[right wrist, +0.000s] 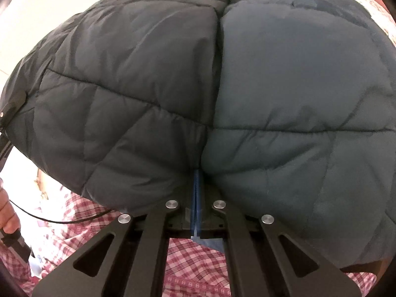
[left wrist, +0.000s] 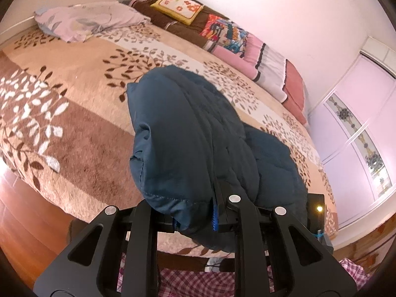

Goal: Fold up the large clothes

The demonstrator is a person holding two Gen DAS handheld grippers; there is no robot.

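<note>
1. left wrist view: the left gripper is pinching a thick bunched fold of the dark blue quilted jacket; its jaws are standing a little apart with the padded cloth wedged between them and bulging up over the blue pads.
2. the held jacket is hanging in front of the camera, over the near edge of the bed, and is hiding much of the bed's middle.
3. the bed is wearing a beige and brown blanket with a leaf print; a pale lilac pillow is lying at its far left corner.
4. along the wall side of the bed, a yellow embroidered cushion, a multicoloured cushion and folded pink bedding are lying in a row.
5. right wrist view: the right gripper is closed, its two blue pads lying flat against each other; at their tips they are running into the seam between two puffed panels of the jacket, so whether cloth is caught there cannot be told.
6. in this view the jacket is filling nearly the whole frame, just ahead of the jaws.
7. red and white checked fabric is showing beneath the gripper.
8. the person's hand is appearing at the left edge, beside a thin black cable.
</note>
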